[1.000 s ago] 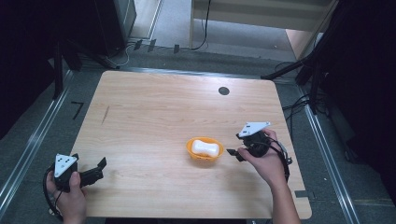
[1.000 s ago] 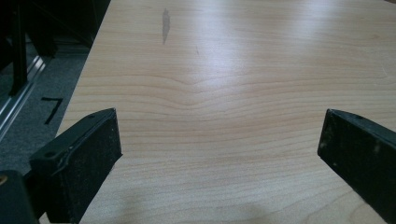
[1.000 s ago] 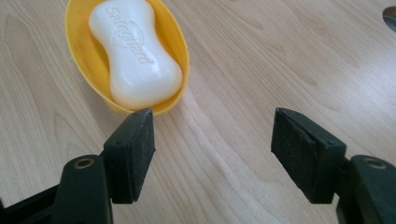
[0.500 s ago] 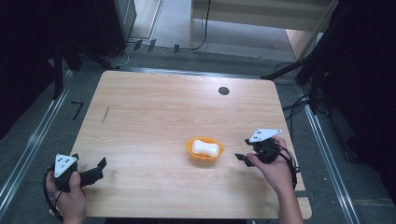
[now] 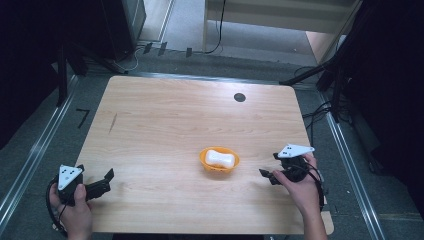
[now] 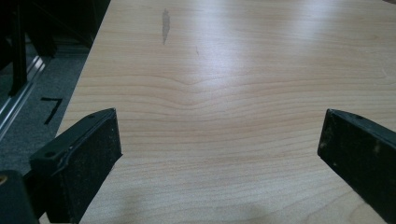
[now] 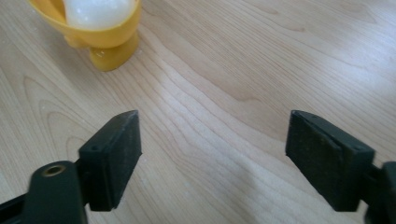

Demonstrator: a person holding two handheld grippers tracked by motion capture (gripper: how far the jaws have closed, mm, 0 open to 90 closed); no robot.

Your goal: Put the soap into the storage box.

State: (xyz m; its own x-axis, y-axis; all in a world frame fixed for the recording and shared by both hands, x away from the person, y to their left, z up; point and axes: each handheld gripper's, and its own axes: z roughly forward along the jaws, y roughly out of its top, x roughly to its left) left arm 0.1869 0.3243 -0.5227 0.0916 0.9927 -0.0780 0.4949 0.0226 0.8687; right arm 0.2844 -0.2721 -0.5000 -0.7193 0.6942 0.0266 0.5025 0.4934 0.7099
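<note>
Left gripper [image 5: 102,181]: far left of the bowl, fingers spread wide, nothing between them.
Bowl [image 5: 219,161]: orange, on the table [image 5: 165,115], holding a white thing [image 5: 220,158], maybe soap.
Right gripper [image 5: 269,167]: just right of the bowl, fingers just opened wide, empty.
Tip: pull back slowly; don't bump the bowl.

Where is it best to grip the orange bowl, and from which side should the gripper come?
Probably the orange bowl is best gripped at its thin rim, on the side facing the open right gripper. One jaw goes inside and one outside. The white object fills the middle, so the bare rim edge seems safest.
</note>
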